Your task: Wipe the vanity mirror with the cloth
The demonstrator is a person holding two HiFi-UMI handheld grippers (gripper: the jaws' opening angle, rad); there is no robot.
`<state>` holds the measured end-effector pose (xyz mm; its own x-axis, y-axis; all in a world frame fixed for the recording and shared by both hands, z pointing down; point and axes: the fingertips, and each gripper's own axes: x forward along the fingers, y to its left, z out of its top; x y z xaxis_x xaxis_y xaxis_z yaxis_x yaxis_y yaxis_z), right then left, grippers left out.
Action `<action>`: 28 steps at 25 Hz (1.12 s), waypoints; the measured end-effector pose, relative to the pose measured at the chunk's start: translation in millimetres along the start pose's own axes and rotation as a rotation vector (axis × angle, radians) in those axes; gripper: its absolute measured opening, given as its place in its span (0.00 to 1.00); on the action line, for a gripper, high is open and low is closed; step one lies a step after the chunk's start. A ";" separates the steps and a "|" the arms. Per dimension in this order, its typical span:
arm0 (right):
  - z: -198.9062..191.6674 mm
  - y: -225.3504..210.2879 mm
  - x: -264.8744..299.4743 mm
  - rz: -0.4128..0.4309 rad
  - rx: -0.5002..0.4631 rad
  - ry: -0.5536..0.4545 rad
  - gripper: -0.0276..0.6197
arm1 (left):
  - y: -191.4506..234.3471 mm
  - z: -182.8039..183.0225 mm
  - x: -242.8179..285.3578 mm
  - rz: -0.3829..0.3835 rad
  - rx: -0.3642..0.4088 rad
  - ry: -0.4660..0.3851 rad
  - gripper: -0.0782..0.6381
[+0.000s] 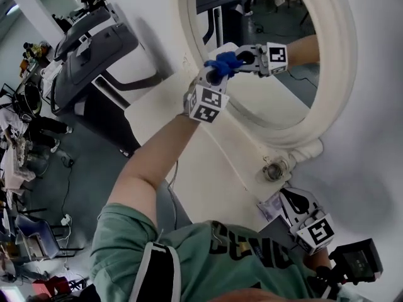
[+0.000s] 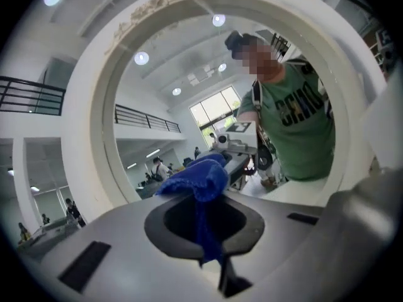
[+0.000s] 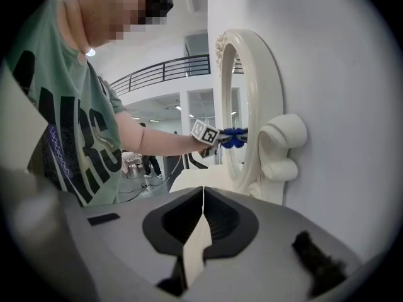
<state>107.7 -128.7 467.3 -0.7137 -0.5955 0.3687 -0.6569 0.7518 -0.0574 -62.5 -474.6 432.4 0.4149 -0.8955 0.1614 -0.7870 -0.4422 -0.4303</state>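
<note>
Two grippers, one working: the left gripper (image 1: 217, 74) pinches the blue cloth (image 1: 224, 61), which bunches just ahead of its tips against the vanity mirror (image 1: 264, 102) glass, so fabric meets the glass first. The right gripper (image 1: 286, 201), pressed together on nothing, waits low and out of the way. The cloth looks soft, fuzzy, crumpled.

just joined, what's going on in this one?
A person with a handheld gripper in each hand is at a round, white-framed vanity mirror. The left gripper is shut on a blue cloth and holds it up at the glass, where the cloth meets its own reflection. The right gripper sits low near the mirror's base, jaws together with nothing between them. It looks like the wiping step, done by the left side alone.
</note>
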 end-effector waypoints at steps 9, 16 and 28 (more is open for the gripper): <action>-4.6 2.7 7.5 0.000 0.023 0.043 0.06 | -51.5 -128.1 20.9 -0.047 -0.026 0.238 0.14; 9.9 4.1 3.4 0.002 -0.023 -0.015 0.06 | -48.0 -119.3 18.5 -0.102 -0.062 0.301 0.15; 20.9 -1.8 -5.9 -0.007 -0.071 -0.126 0.06 | 92.2 290.8 -77.0 0.036 0.077 -0.364 0.15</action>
<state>107.9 -132.5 445.8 -0.7371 -0.6282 0.2490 -0.6461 0.7631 0.0126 -34.2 -431.4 122.0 0.5338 -0.8271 -0.1759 -0.7731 -0.3931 -0.4977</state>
